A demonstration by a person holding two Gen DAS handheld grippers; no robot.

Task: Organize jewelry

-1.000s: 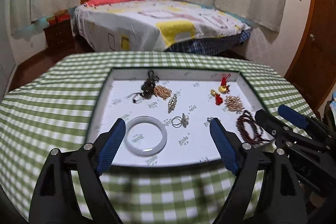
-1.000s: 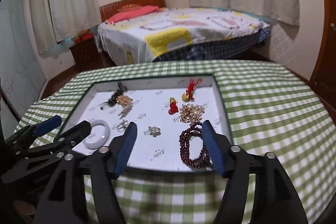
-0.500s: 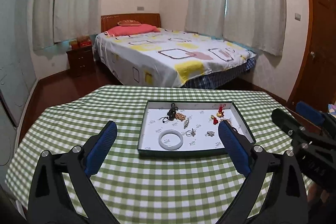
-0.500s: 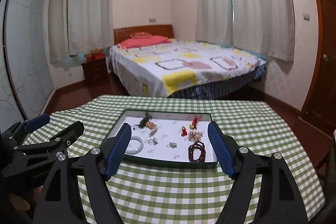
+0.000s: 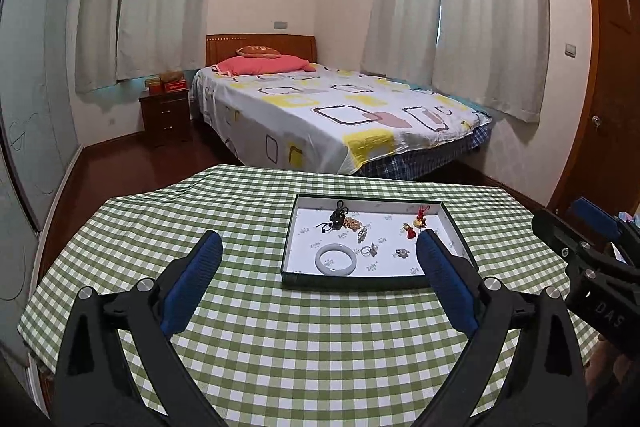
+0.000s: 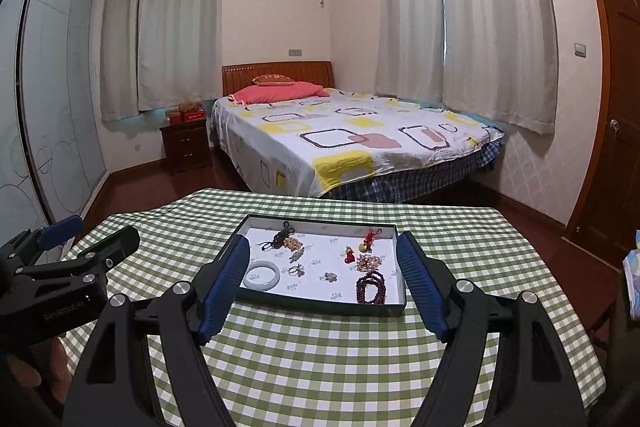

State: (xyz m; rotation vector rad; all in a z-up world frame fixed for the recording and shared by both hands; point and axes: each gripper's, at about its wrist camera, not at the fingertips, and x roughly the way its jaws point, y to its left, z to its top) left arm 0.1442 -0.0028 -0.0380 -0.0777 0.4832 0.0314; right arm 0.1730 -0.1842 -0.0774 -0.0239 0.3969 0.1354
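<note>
A shallow dark-rimmed tray with a white floor [image 5: 352, 282] [image 6: 320, 305] sits on the green checked table. In it lie a pale jade bangle [image 5: 335, 259] [image 6: 261, 275], a dark red bead bracelet [image 6: 371, 287], a black knotted cord piece [image 5: 338, 215], gold pieces, red charms [image 5: 420, 218] and small silver rings. My left gripper [image 5: 318, 275] is open and empty, held back above the table in front of the tray. My right gripper [image 6: 322, 275] is open and empty too, also short of the tray.
The table has a green and white checked cloth [image 5: 280, 347]. Beyond it stand a bed [image 5: 340, 115], a dark nightstand [image 5: 166, 117] and curtained windows. A wooden door [image 5: 612, 99] is at the right. The right gripper shows at the right edge of the left wrist view [image 5: 592, 263].
Both grippers have pulled back and up from close over the tray to well in front of it. The jewelry in the tray has not moved. Both jaws stay open.
</note>
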